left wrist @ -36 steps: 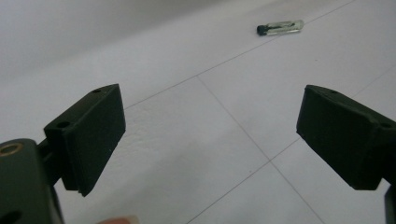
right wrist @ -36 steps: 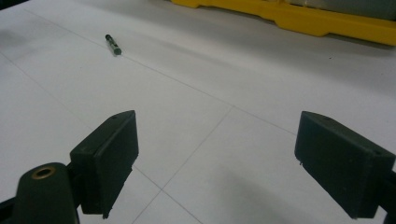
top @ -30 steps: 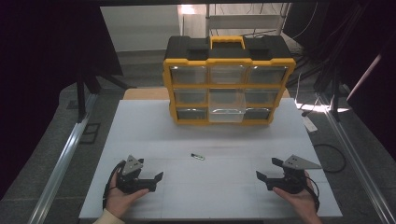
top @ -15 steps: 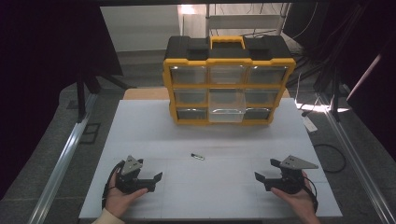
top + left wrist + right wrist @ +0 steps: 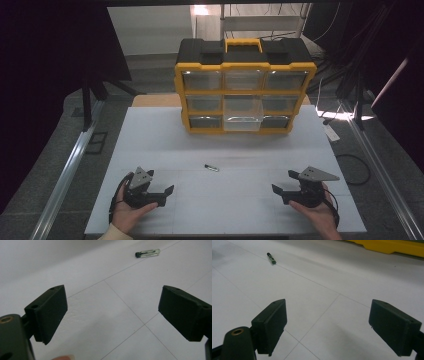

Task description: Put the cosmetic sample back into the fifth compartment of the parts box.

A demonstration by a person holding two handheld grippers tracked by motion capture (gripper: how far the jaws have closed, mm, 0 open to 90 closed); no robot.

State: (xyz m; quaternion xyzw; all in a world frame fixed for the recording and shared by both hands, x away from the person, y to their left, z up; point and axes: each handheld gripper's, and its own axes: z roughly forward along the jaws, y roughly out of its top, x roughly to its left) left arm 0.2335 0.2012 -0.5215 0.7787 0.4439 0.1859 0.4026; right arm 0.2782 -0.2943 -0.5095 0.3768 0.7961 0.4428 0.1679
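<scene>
— Anything changed?
— Barely. My left gripper (image 5: 162,192) and right gripper (image 5: 280,190) stay parked near me, jaws wide and empty.
— The vial?
— The vial (image 5: 211,167) lies untouched mid-table between them; organizer (image 5: 245,85) behind has one drawer (image 5: 242,114) out. Nothing started, I reckon.

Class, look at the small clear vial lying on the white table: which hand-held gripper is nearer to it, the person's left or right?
Left. The left hand-held gripper sits nearer, below and left of the vial. The right hand-held gripper lies farther off, below and to its right.

White table (image 5: 150,135) with yellow drawer organizer (image 5: 244,85) and small vial (image 5: 211,167).
</scene>
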